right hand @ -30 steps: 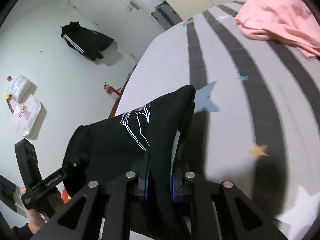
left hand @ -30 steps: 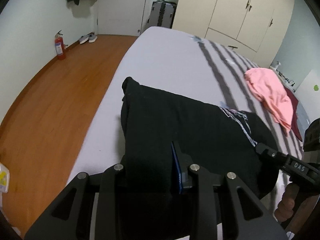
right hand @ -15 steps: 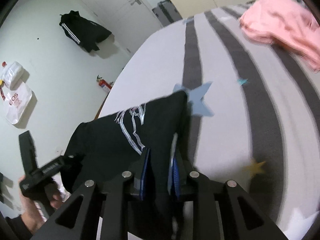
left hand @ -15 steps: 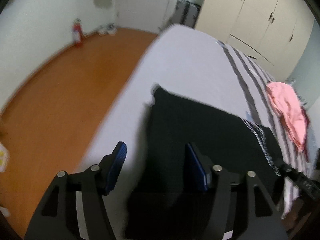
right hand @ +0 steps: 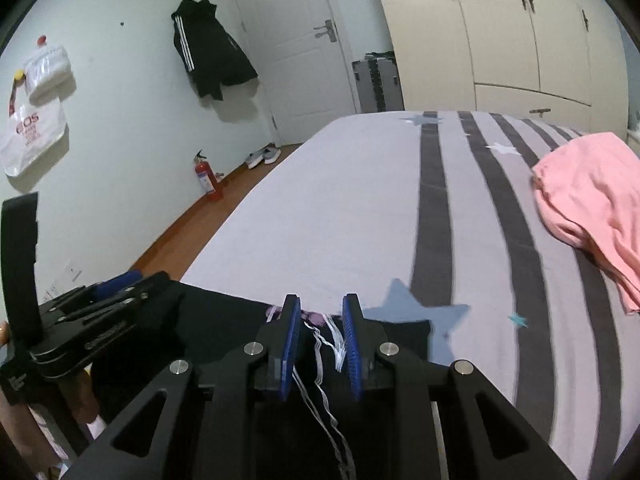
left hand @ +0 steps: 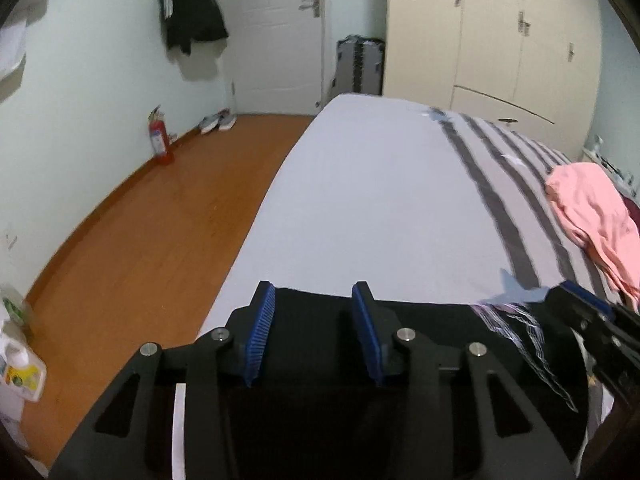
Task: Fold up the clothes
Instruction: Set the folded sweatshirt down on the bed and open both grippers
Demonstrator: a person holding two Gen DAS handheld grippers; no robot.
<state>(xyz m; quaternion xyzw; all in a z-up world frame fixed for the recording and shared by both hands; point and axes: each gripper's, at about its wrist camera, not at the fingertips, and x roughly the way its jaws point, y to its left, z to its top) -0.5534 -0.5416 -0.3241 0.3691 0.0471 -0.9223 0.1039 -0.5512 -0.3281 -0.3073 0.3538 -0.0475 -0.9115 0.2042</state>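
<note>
Covering bed (right hand: 360, 208), striped star sheet (right hand: 436, 216)

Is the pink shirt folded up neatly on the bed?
No, the pink shirt lies in a crumpled heap on the striped bed, with loose, uneven edges hanging toward the side.

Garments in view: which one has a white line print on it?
The black shirt lying flat at the near edge of the bed, under both tongs. The pink garment and the hanging black jacket lack it.
</note>
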